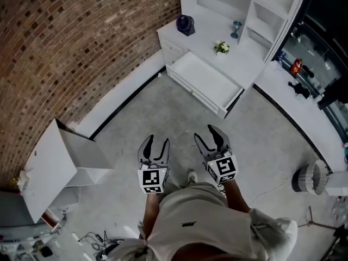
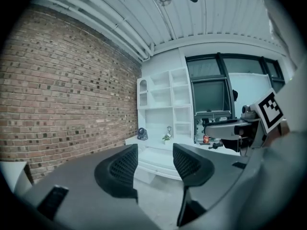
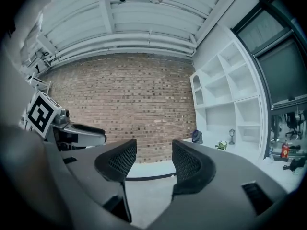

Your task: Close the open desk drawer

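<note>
The person is holding both tongs side by side above the grey floor (image 1: pixel 163 107) and is pointing them forward. The left tongs (image 1: pixel 156 142) are standing a little open. There is a clear gap between the two pads, and nothing is sitting inside it. The right tongs (image 1: pixel 209 132) are showing the same: the jaws are apart by a small gap and are gripping nothing.

The drawer (image 1: pixel 202 79) is lying ahead of both tongs and well apart from them, a bit more on the side of the right ones. It is standing pulled far out of the white bench (image 1: pixel 244 64), and its flat white bottom is showing bare from above. In the left gripper view the drawer is appearing straight through the gap of the jaws. The right tongs are pointing more toward the brick wall (image 1: pixel 81 42), with the bench off to their right.

Three things are standing on the bench top, beyond the drawer. A dark round device (image 1: pixel 185 24) is sitting at the far left corner. A small plant with pale flowers (image 1: pixel 221 48) is standing nearer to the drawer. A little goblet-shaped thing (image 1: pixel 236 29) is standing behind the plant, by the foot of the white shelves (image 1: pixel 272 4). The compartments of the shelves are showing only their white walls.

To the left of the left tongs, a white box (image 1: pixel 49 162) is lying on the floor near the wall.
</note>
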